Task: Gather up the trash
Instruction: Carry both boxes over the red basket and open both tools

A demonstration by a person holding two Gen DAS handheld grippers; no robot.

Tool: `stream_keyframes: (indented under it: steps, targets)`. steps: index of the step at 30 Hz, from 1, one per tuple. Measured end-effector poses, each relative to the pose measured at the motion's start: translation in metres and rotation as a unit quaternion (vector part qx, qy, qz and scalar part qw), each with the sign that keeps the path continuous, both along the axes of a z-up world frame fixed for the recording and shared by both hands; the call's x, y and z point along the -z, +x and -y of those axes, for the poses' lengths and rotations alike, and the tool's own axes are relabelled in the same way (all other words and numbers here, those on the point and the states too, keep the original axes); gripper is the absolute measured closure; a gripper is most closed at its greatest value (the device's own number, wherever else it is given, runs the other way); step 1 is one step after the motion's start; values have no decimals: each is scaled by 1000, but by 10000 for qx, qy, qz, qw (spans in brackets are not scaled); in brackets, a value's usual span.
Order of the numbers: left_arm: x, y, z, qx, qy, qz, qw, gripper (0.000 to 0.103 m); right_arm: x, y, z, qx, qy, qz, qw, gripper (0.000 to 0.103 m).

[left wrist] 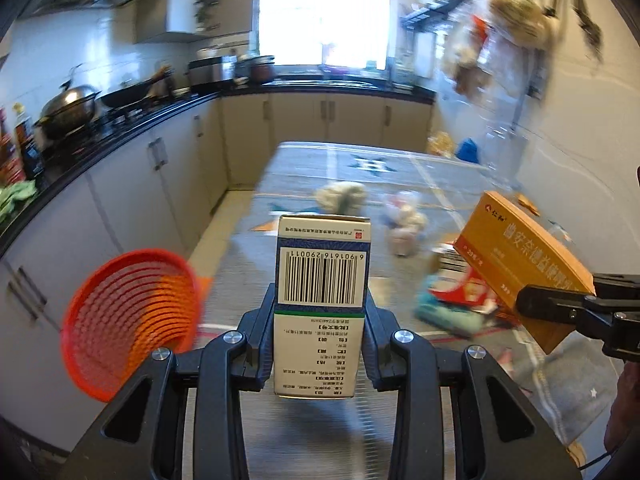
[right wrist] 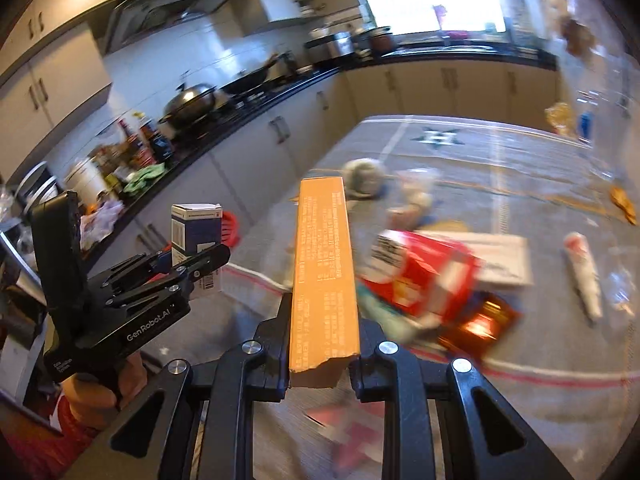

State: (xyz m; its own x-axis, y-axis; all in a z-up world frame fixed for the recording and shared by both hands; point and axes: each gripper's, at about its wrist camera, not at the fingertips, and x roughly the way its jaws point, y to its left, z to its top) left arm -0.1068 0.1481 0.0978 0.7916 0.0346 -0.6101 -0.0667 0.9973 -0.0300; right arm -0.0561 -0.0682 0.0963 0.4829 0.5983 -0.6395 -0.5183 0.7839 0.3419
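Observation:
My left gripper (left wrist: 320, 312) is shut on a white and blue medicine box (left wrist: 322, 276) with a barcode, held upright in the air. It also shows in the right wrist view (right wrist: 197, 228). My right gripper (right wrist: 322, 340) is shut on a long orange medicine box (right wrist: 323, 264), which also shows at the right of the left wrist view (left wrist: 524, 264). A red mesh basket (left wrist: 132, 316) lies low at the left by the cabinets. More trash lies on the grey floor mat (right wrist: 520, 184): a red package (right wrist: 424, 272), a white tube (right wrist: 584, 272) and crumpled paper (left wrist: 340, 196).
Kitchen cabinets (left wrist: 152, 184) with a black counter (left wrist: 120, 128) run along the left and back, with pots and bottles on top. A white wall (left wrist: 580, 120) with hanging items stands at the right. A white flat carton (right wrist: 504, 256) lies behind the red package.

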Motion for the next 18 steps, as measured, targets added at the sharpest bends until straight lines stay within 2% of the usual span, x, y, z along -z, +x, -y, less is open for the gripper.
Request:
stream_keyframes:
  steps: [5, 12, 18]
  targets:
    - [0, -10, -62, -631, 8, -10, 9980, 69, 2, 15, -61, -536, -63, -77, 9985, 79]
    - [20, -18, -146, -1451, -102, -314, 9889, 69, 11, 31, -151, -1300, -56, -299, 9910, 78]
    - [48, -4, -177, -1644, -199, -660, 9840, 69, 25, 42, -217, -1687, -177, -472, 9844, 78]
